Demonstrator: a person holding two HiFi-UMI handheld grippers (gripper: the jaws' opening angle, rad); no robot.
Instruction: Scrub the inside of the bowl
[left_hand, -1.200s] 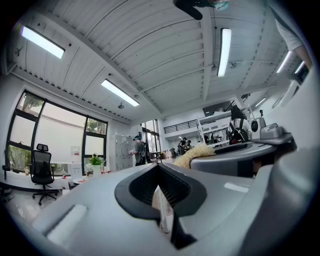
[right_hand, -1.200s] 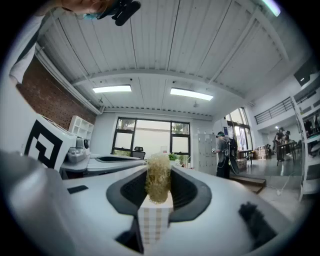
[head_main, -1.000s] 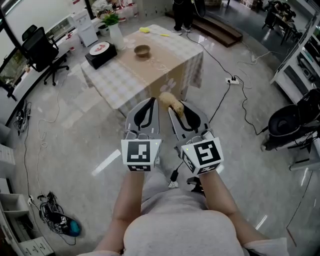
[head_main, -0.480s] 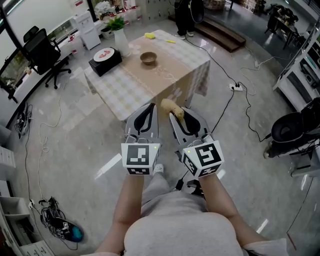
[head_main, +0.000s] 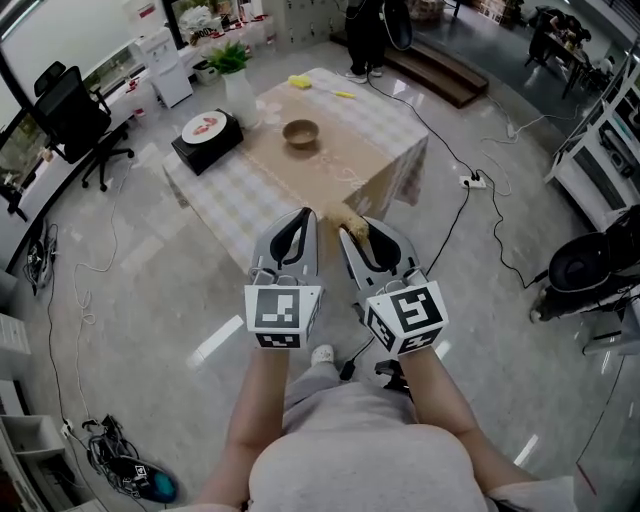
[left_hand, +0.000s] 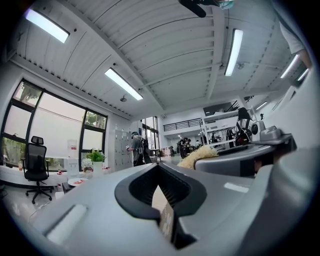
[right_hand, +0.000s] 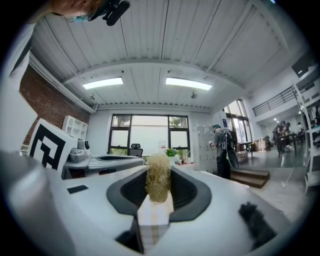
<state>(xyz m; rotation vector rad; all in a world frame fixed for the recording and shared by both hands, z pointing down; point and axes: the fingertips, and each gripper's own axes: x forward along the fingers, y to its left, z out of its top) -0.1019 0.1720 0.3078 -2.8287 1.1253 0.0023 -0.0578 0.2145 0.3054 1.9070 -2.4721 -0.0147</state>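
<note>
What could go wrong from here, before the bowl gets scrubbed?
1. A cable lies loose between the person and the table; a foot could catch it.
2. The bowl sits loose on the table, and the left gripper is shut and empty; unsteadied, the bowl may slide under scrubbing.
3. The right gripper seems to pinch the scrubber near one end, so it could bend or slip out.

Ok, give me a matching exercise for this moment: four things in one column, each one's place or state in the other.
Things:
1. bowl
2. scrubber
3. left gripper
4. potted plant

Places or states:
A. shut, nothing between the jaws
B. at the table's far left corner in the head view
C. on the tan strip mid-table
D. clamped in the right gripper

Pairs: 1-C, 2-D, 3-A, 4-B
</note>
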